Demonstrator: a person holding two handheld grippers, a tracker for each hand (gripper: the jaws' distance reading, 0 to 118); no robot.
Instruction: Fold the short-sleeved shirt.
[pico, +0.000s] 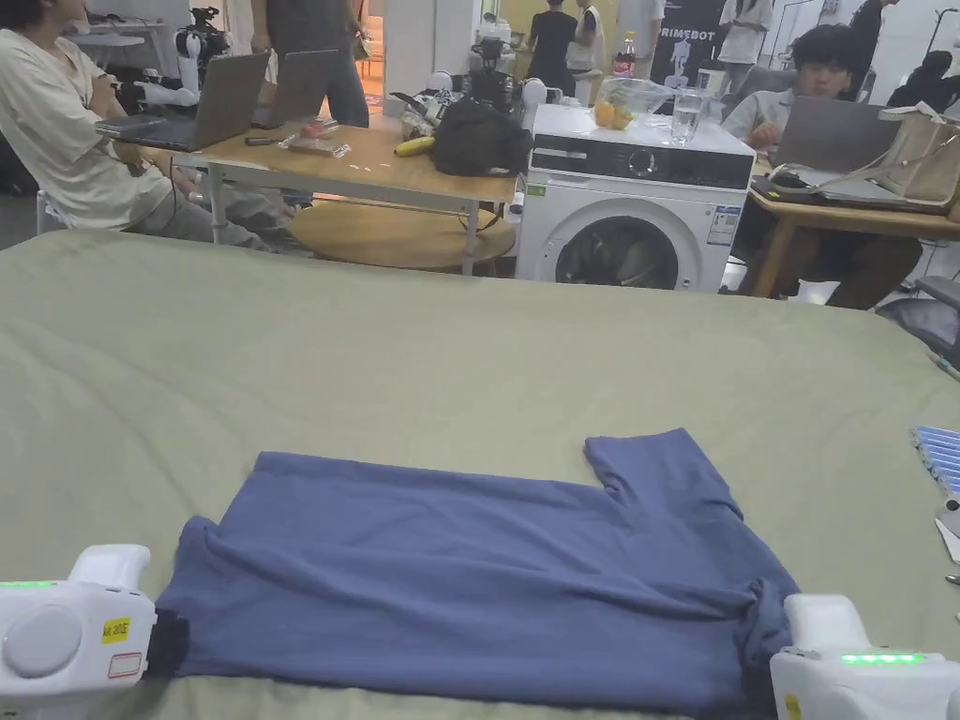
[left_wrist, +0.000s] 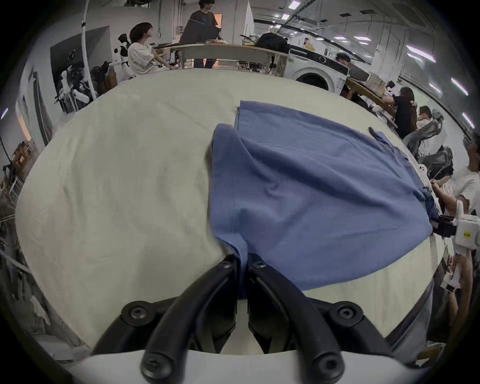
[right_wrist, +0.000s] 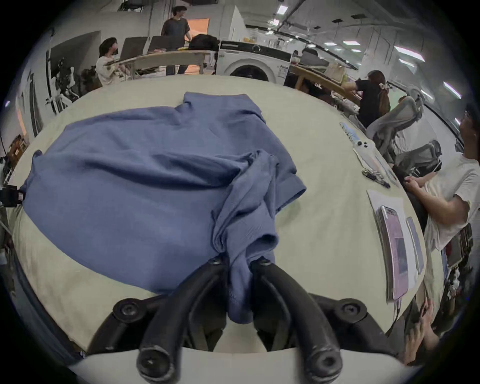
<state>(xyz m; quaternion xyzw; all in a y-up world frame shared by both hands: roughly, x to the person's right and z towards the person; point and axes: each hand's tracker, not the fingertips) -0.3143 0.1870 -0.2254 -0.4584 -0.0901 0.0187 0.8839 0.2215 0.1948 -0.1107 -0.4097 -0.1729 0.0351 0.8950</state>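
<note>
Nearest to us, our left gripper (left_wrist: 242, 262) is clenched on the hem corner of the blue shirt (pico: 487, 581), and our right gripper (right_wrist: 240, 265) is grasping a bunched part at the other end. The shirt lies spread on the green table (pico: 375, 356). Far behind stands a washing machine (pico: 633, 211).

The shirt (pico: 487, 572) lies on the worktop (pico: 375, 356), near its front edge. Left tool (left_wrist: 242, 259) is at its left corner, right tool (right_wrist: 239, 262) at its right. Behind the worktop stands what seems a washing machine (pico: 633, 202).
</note>
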